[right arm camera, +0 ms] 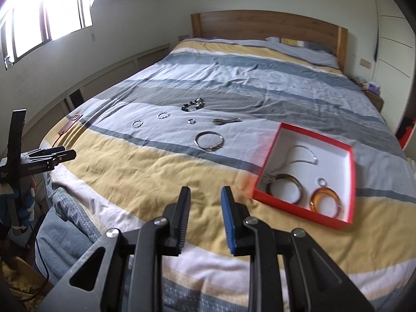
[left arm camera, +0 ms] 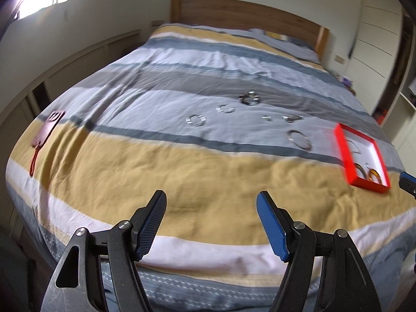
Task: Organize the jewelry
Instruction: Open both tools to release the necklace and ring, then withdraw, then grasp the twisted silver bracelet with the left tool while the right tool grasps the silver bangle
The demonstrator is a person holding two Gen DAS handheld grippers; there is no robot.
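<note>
- Left gripper (left arm camera: 211, 202), low centre of its own frame: jaws wide apart, nothing between them, angled downward.
- Right gripper (right arm camera: 205, 197), low centre of its frame: jaws narrowly apart, apparently empty, angled downward.
- Left gripper also at the right view's left edge.

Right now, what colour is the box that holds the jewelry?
Red outside, white inside; the box shows best in the right wrist view.

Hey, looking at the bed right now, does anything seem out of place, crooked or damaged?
Nothing looks damaged. The red box lies askew to the bedspread's stripes, and several pieces are outside it on the bedspread: a silver bangle, a beaded bracelet and two small hoops. A reddish tag lies apart near the left edge.
</note>
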